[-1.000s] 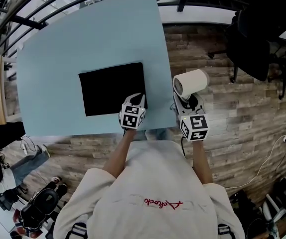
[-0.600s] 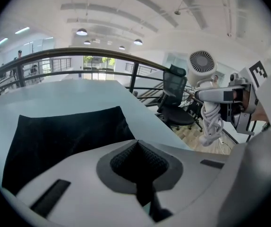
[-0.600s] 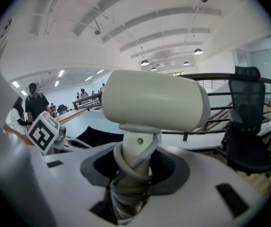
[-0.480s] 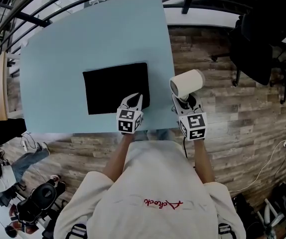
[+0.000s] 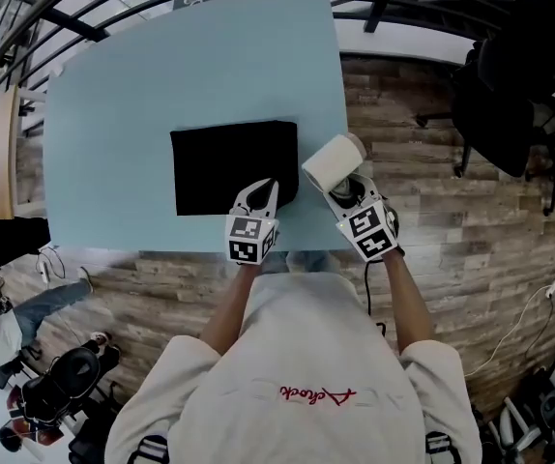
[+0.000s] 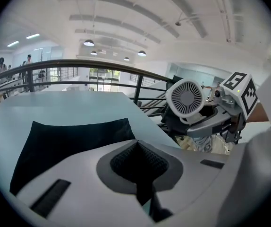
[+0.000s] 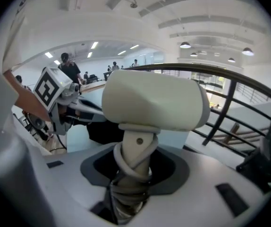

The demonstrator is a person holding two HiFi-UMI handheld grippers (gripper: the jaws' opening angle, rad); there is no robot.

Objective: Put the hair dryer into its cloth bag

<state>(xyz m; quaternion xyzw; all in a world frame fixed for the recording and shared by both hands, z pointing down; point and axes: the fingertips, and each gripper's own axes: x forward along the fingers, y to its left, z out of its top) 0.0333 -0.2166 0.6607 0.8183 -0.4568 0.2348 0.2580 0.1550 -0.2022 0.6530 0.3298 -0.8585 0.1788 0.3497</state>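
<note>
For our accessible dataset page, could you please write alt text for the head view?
A person's right gripper holds a cream hair dryer by its handle beside a black cloth bag on a pale blue table. The shut left gripper sits at the bag's near right corner.

Cloth bag [image 5: 229, 167]: black, rectangular, flat on light-blue worktop [image 5: 113, 95], near-right corner pinched by left gripper [image 5: 266, 189]. Hair dryer [image 5: 334, 160]: cream, cord wound round handle, handle clamped in right gripper [image 5: 348, 188], grille end toward bag, just beside its right edge.
</note>
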